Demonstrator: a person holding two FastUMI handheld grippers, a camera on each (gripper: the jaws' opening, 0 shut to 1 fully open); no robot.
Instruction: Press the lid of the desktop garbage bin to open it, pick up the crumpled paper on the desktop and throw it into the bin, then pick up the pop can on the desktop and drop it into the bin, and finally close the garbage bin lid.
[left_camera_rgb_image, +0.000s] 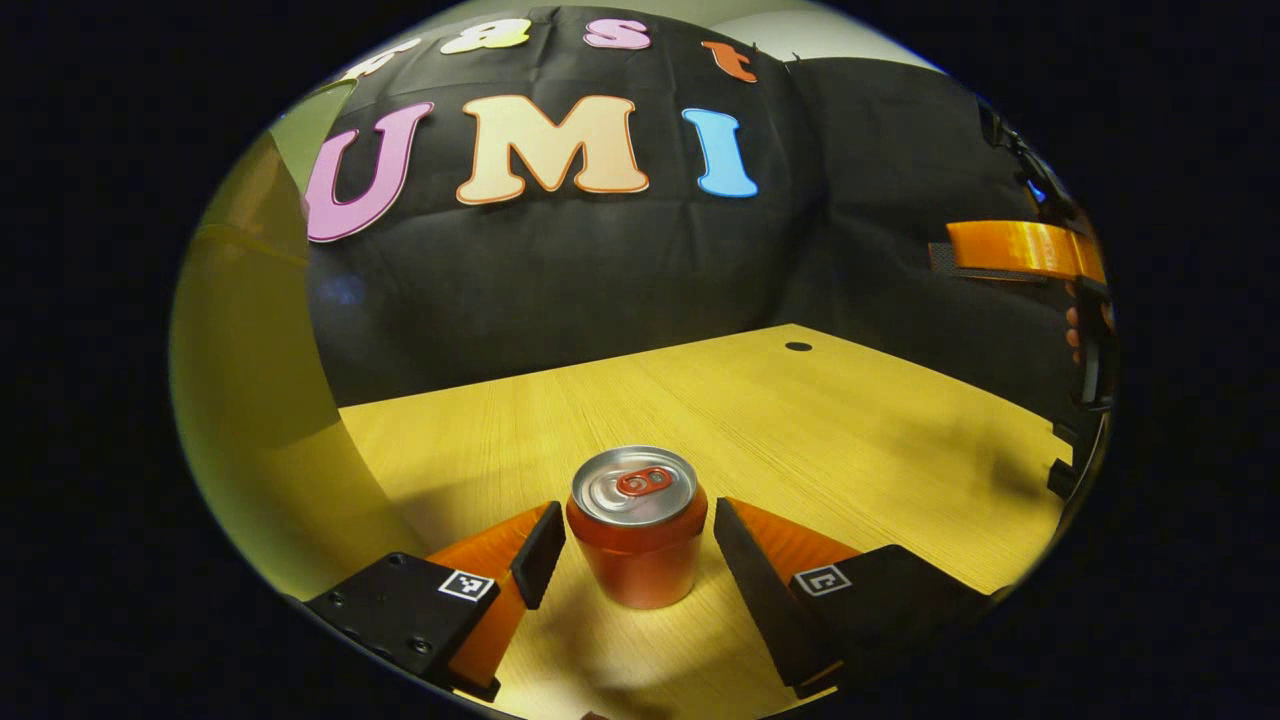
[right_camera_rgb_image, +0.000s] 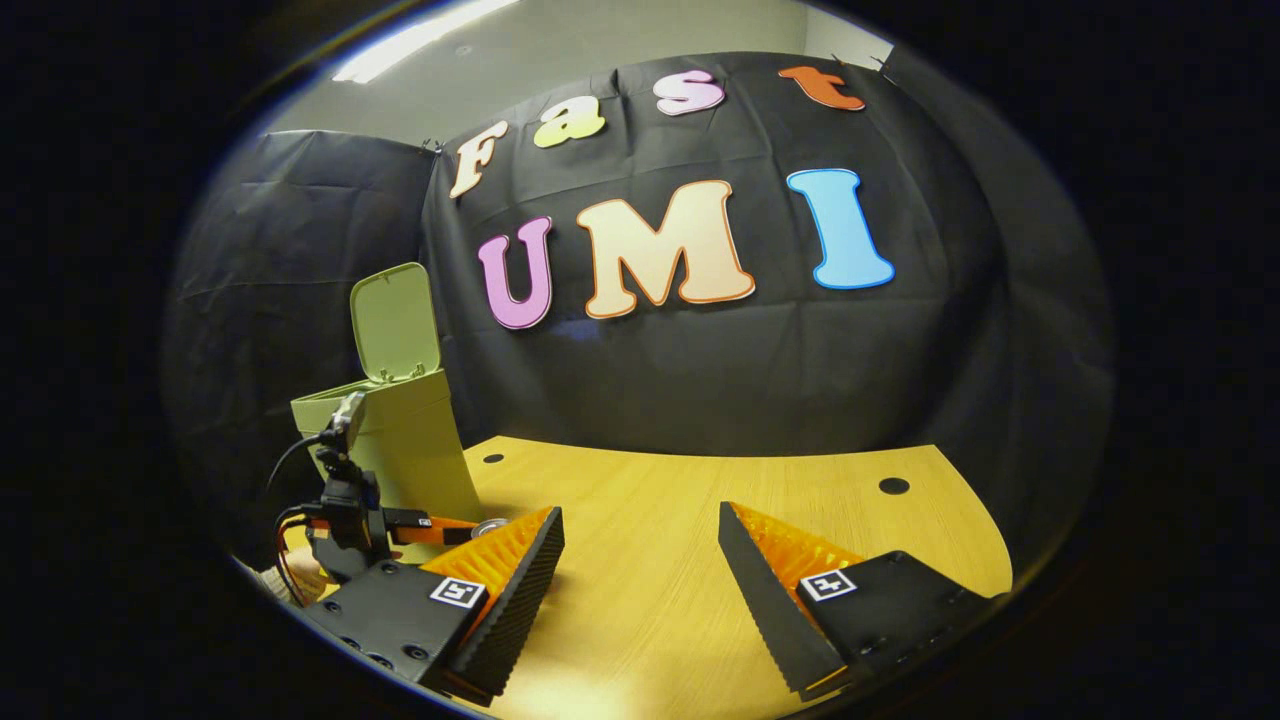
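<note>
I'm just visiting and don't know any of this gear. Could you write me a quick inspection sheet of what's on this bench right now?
Surface: wooden table with small round holes, bare between the right gripper's fingers.
Job's things: pop can upright on the table; green bin standing with its lid tipped up and open. Crumpled paper: nothing seen.
Clutter: nothing seen.
Grippers: left gripper open, a finger on each side of the can with gaps, not pressing; right gripper open, holding nothing.
Cables: wires loop off the left gripper's body, seen in the right gripper view.
Surroundings: black cloth wall behind the table, pale wall above it.
</note>
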